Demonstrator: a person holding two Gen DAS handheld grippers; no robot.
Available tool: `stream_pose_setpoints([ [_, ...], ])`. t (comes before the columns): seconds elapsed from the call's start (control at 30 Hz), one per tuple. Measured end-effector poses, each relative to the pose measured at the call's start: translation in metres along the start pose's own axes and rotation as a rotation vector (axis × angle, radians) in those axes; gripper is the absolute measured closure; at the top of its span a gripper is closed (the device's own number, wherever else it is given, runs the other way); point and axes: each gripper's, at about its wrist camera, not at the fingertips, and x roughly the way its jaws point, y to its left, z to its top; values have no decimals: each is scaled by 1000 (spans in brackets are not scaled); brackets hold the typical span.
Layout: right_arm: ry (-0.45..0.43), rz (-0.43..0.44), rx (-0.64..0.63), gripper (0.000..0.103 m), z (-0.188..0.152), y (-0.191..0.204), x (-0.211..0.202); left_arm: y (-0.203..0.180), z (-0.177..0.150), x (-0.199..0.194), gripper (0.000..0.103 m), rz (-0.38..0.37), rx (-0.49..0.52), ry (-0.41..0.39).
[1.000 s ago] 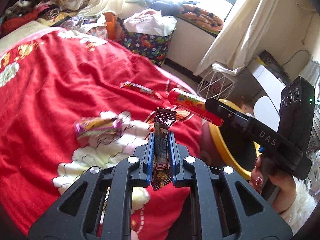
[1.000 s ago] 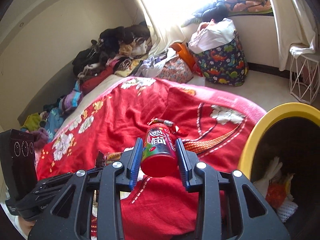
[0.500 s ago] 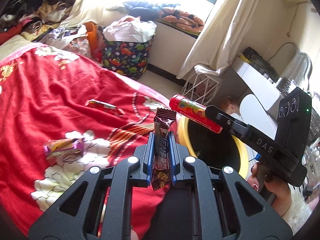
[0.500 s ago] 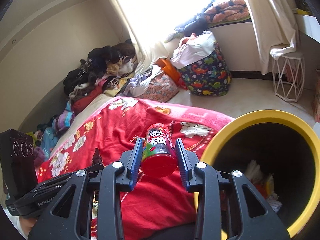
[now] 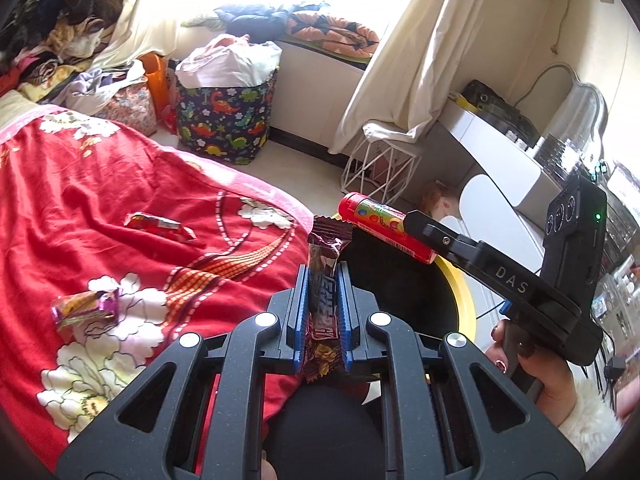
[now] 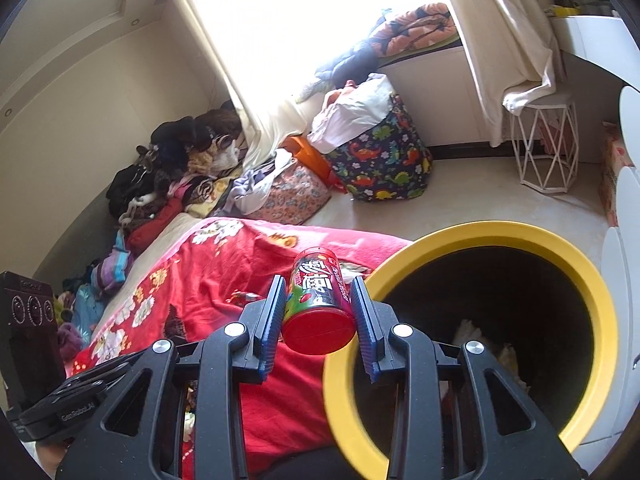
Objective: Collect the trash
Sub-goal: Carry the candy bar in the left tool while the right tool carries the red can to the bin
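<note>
My left gripper [image 5: 323,276] is shut on a dark brown snack wrapper [image 5: 323,280] that stands upright between its blue pads. My right gripper [image 6: 319,292] is shut on a red candy tube [image 6: 318,308], also seen from the side in the left wrist view as the candy tube [image 5: 384,226] held out over the bin. The yellow-rimmed bin [image 6: 480,232] with a black inside lies just right of the bed's edge, with some trash at its bottom. Two more wrappers lie on the red blanket: a red one [image 5: 160,226] and a yellow-purple one [image 5: 86,310].
The bed has a red flowered blanket [image 5: 80,200]. A dinosaur-print bag [image 5: 224,120] and a white wire stool [image 5: 380,168] stand on the floor by the window. A white desk [image 5: 500,152] sits at right. Piled clothes [image 6: 172,168] fill the bed's far end. A hand [image 5: 544,372] holds the right gripper.
Both grippers have swung rightward from over the bed toward the bin, each keeping its load. The bin's opening now fills much more of the right wrist view.
</note>
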Motion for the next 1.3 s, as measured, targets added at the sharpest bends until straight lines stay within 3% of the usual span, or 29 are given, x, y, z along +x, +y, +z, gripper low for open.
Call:
stream_pose_setpoints([
  [1.3,-67,-187,135,71,-5,-86,-51,-75,-11,52,94,-102,146,85],
])
